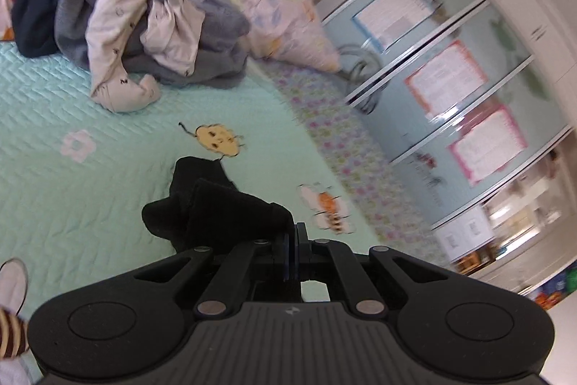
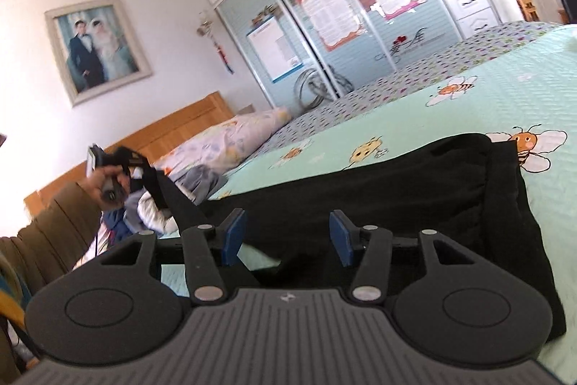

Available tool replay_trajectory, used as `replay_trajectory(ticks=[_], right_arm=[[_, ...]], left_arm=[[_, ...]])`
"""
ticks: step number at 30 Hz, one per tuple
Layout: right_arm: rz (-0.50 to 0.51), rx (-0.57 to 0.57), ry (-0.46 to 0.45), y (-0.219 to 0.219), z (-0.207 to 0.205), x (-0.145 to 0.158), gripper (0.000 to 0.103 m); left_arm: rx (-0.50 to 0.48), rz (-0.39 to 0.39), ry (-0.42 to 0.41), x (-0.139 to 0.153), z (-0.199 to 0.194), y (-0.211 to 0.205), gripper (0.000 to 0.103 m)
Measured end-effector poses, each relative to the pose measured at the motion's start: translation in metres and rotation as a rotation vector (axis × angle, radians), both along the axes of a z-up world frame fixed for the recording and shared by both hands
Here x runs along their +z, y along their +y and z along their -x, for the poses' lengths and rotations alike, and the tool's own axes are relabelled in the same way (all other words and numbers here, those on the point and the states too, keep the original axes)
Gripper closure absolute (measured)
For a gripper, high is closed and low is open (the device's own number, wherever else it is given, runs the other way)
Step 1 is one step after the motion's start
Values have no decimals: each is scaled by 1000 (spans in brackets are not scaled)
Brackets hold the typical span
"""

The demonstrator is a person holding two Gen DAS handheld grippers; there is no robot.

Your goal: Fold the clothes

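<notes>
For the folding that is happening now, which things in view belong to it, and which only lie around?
Belong to the job:
- black garment, spread on the bed cover
- left gripper, shut on a corner of it
- right gripper, open above it

Lying about:
- pile of clothes
- pillow
- wardrobe
- framed photo

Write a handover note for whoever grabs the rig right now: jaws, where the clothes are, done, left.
Left gripper: jaws shut on a corner of the black garment, lifted off the bed; it also shows in the right wrist view, raised at the left.
Right gripper: jaws open, nothing between them, hanging over the garment's near edge.
Black garment: mostly spread flat on the green bedspread, one end pulled up by the left gripper.
Unfolded pile: heaped at the head of the bed beside the pillow.
Done: no finished fold visible.
Left: probably fold the black garment, then the pile.
</notes>
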State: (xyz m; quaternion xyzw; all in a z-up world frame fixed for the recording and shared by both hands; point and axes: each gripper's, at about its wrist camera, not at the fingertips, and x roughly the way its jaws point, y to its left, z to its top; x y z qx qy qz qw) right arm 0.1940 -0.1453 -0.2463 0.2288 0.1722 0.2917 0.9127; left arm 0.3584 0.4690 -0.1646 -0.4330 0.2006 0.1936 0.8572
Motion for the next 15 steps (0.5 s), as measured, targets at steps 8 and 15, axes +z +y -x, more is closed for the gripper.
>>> replay_trajectory(ticks=[8,15], right_arm=[[-69,-37,3,-6,-41,-14,49],[-157,-11,19,0,-61,-30,47]], left_arm=[[42,2,113,-37,-76,33,102],[25,-6,286,-72,-147,49,95]])
